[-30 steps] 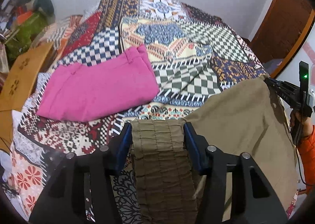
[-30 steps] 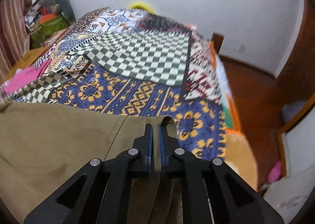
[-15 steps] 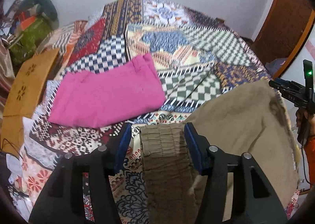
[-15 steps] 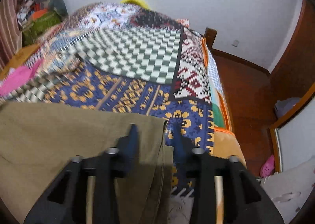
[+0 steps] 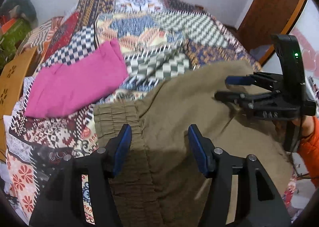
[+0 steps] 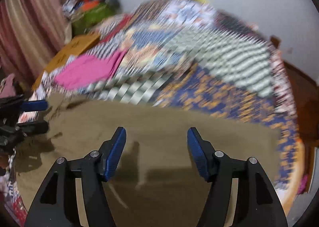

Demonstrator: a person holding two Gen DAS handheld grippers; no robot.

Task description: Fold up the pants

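Olive-brown pants (image 5: 179,111) lie flat on the patchwork bed cover (image 5: 143,19), the gathered elastic waistband (image 5: 115,115) at their left. My left gripper (image 5: 159,143) is open and empty, just above the pants near the waistband. My right gripper (image 6: 156,147) is open and empty above the pants (image 6: 159,127); it also shows in the left wrist view (image 5: 225,87) at the right, over the cloth's far edge. The left gripper's blue-padded fingers (image 6: 33,105) show at the left edge of the blurred right wrist view.
Folded pink pants (image 5: 73,83) lie on the bed left of the olive pair, also in the right wrist view (image 6: 87,69). A tan wooden board (image 5: 14,71) and a pile of bags (image 5: 16,25) stand at the left. A brown door (image 5: 273,3) stands at the right.
Both grippers have let go of the olive pants and opened. The pants now lie on the bed. The right gripper has swung left over the cloth; both views are motion-blurred.
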